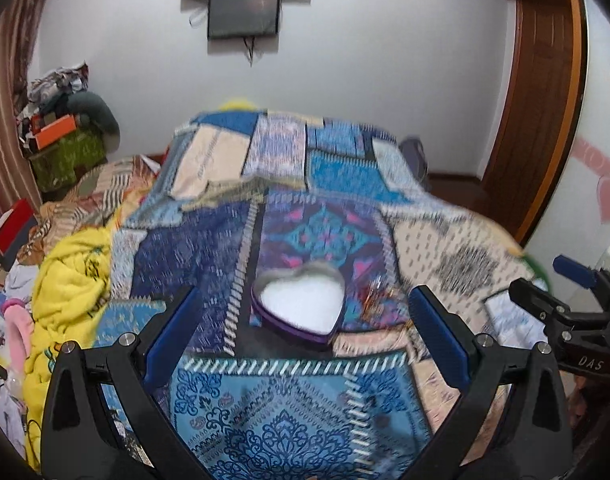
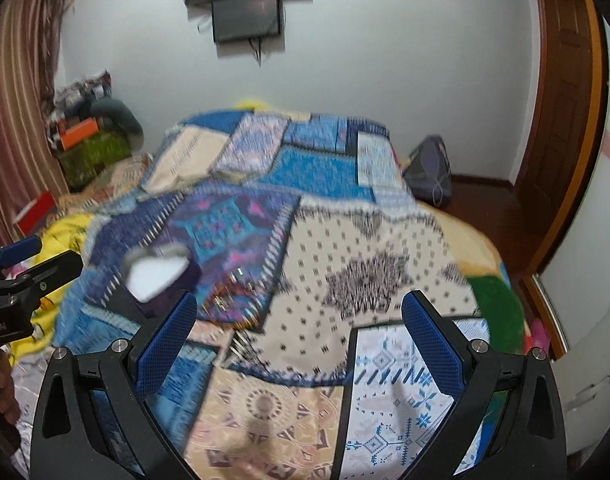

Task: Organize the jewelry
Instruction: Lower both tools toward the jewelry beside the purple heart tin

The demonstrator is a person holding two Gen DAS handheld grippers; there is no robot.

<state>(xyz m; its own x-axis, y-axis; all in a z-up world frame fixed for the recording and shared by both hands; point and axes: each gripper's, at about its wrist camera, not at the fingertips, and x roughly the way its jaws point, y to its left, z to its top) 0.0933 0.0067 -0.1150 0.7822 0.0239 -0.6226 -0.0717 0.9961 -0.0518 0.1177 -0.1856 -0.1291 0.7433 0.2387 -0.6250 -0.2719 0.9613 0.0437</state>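
Note:
A heart-shaped purple box (image 1: 299,308) with a white lining lies open on the patchwork bedspread (image 1: 289,412), straight ahead of my left gripper (image 1: 305,308). That gripper is open and empty, its blue pads wide apart. A blurred pile of gold jewelry (image 1: 379,294) lies just right of the box. In the right wrist view the box (image 2: 155,278) is at the left and the jewelry (image 2: 235,300) lies ahead and left of my right gripper (image 2: 301,308), which is open and empty above the bedspread (image 2: 365,272). Both views are motion-blurred.
A yellow blanket (image 1: 71,280) and clutter lie at the bed's left. Boxes and clothes (image 1: 61,136) are stacked in the far left corner. A wooden door (image 2: 561,120) stands on the right. A bag (image 2: 431,168) sits on the floor beyond the bed.

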